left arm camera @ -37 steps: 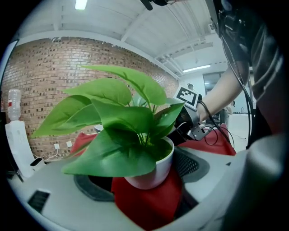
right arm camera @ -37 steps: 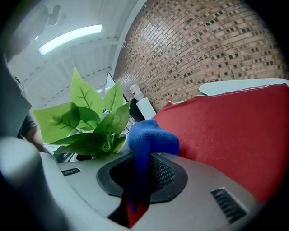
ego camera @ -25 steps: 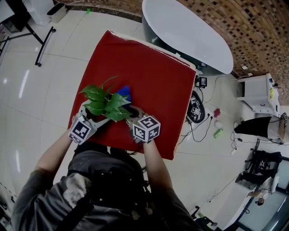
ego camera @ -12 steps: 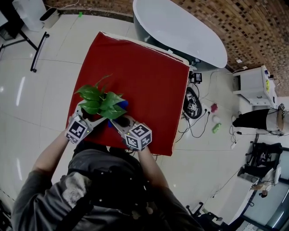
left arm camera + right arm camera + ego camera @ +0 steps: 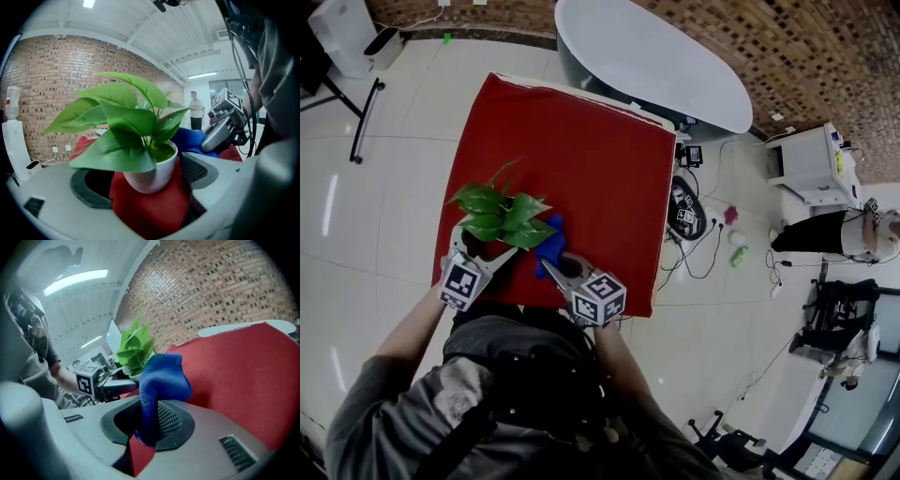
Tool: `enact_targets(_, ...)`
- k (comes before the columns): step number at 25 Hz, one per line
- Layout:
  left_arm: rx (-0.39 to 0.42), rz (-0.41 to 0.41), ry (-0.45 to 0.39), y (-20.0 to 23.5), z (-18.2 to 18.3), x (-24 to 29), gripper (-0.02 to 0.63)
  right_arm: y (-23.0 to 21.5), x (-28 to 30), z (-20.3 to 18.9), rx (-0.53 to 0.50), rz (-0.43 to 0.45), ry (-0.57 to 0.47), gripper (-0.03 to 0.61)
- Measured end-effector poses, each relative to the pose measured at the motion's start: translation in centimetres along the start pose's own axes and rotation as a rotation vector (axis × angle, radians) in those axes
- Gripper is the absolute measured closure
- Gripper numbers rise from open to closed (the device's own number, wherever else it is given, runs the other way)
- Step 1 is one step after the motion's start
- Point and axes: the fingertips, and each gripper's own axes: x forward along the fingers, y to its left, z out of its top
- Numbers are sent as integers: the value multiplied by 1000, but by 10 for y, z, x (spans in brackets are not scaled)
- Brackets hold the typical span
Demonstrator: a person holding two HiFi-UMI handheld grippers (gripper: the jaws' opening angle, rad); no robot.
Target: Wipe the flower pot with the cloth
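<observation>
- flower pot (image 5: 155,169): small, white, upright, with a green leafy plant (image 5: 124,117) in it. stands on the red-covered table (image 5: 581,150), near the table's front left corner, close to the edge on the person's side.
- left gripper (image 5: 140,185): jaws wide apart, one on each side of the pot. red cover shows between the pot and the pad at the left of the left gripper view, so nothing is clamped. the other pad sits very close to the pot, and whether it touches is unclear.
- right gripper (image 5: 147,427): jaws closed on a blue cloth (image 5: 161,378), which bunches up above the pads. it is held over the table's front edge, to the right of the pot.
- the cloth lies just beside the pot and partly under the leaves in the head view. whether it touches the pot cannot be told.
- white oval top (image 5: 647,56): beyond the table's far right corner.
- cables (image 5: 698,248): on the floor off the table's right edge.
</observation>
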Motion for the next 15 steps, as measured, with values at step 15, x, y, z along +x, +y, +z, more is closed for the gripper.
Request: enact_targets(15, -274, 457, 19, -29, -4, 1, 149, -60, -52, 31, -44, 98, -37, 503)
